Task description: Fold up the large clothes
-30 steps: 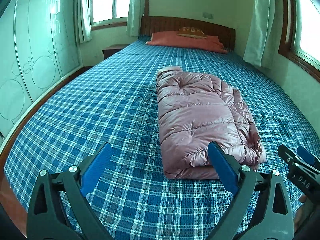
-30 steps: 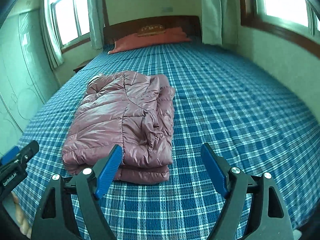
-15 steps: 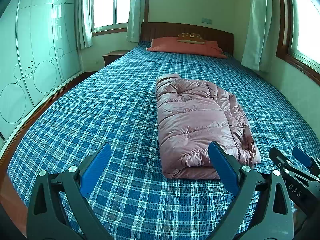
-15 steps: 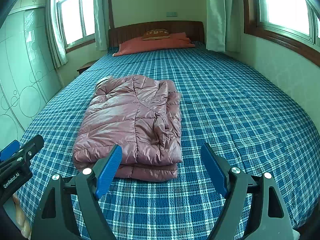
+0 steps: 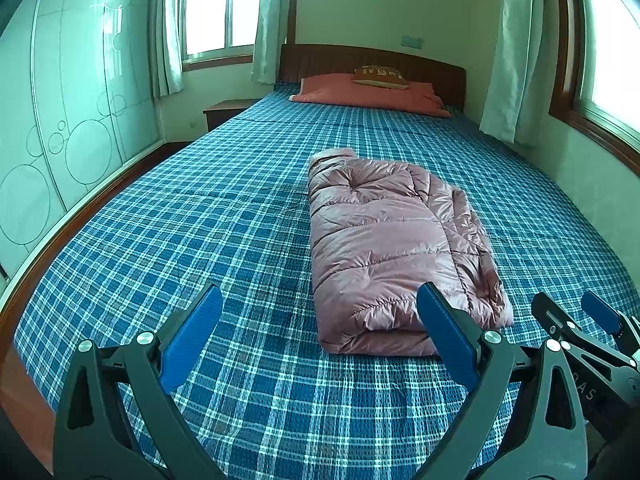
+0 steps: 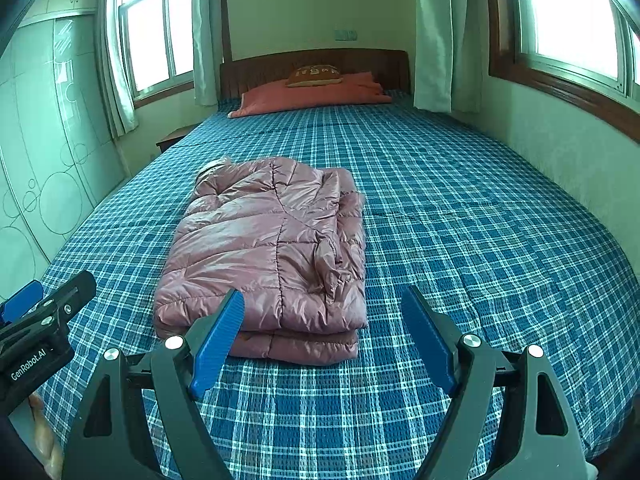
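Note:
A pink quilted puffer jacket (image 5: 392, 248) lies folded into a long rectangle on the blue plaid bed (image 5: 200, 240). It also shows in the right wrist view (image 6: 272, 252). My left gripper (image 5: 320, 312) is open and empty, held above the bed's near end, left of the jacket's near edge. My right gripper (image 6: 322, 312) is open and empty, held back from the jacket's near right corner. Each gripper shows at the edge of the other's view: the right one (image 5: 592, 328) and the left one (image 6: 36, 312).
An orange pillow (image 5: 368, 94) with a small brown cushion (image 5: 380, 76) lies at the wooden headboard. A wardrobe with glass doors (image 5: 60, 120) stands left, a nightstand (image 5: 224, 112) beside it. A wall with windows (image 6: 560, 140) runs close along the right.
Both grippers have drawn back and tilted up from the jacket, so more of the room shows. The jacket has not moved. Both stay open.

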Demonstrator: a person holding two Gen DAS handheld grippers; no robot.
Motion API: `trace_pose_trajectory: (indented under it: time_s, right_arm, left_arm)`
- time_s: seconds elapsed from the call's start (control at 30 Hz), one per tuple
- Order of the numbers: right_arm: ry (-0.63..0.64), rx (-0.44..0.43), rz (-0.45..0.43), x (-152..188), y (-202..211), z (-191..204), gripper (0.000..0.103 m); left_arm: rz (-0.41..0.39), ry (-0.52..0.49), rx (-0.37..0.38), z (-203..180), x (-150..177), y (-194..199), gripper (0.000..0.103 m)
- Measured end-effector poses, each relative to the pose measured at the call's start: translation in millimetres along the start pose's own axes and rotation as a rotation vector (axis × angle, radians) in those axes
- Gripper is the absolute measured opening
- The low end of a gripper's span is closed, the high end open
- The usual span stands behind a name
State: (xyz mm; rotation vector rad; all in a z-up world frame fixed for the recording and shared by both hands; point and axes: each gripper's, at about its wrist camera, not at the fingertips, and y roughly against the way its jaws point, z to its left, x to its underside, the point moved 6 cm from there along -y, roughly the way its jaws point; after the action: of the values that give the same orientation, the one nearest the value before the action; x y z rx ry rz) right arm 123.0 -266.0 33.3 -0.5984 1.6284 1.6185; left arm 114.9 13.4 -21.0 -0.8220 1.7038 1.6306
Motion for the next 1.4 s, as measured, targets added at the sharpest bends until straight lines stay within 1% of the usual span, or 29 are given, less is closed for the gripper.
trace_pose_trajectory:
  time_s: [0.27, 0.67, 1.1, 1.2, 1.4]
  right_arm:
    - [-0.002, -0.008, -0.005, 0.9, 1.1, 2.7, 0.08]
    - [0.0, -0.011, -0.012, 0.7, 2.5, 4.5, 0.08]
    - [0.007, -0.014, -0.008, 3.2, 0.0, 7.5, 0.08]
    - [0.009, -0.014, -0.008, 4.0, -0.3, 7.7, 0.08]
    - [0.008, -0.017, -0.011, 4.6, 0.3, 8.7, 0.08]
  left_arm:
    - [0.011, 0.003, 0.001, 0.2, 1.6, -0.3, 0.097]
    - [0.003, 0.007, -0.002, 0.8, -0.1, 1.4, 0.098]
    - [0.009, -0.001, -0.015, 0.1, 2.6, 0.3, 0.098]
    - [0.007, -0.007, -0.033, 0.3, 3.1, 0.2, 0.098]
    - [0.005, -0.007, -0.021, -0.5, 3.1, 0.5, 0.098]
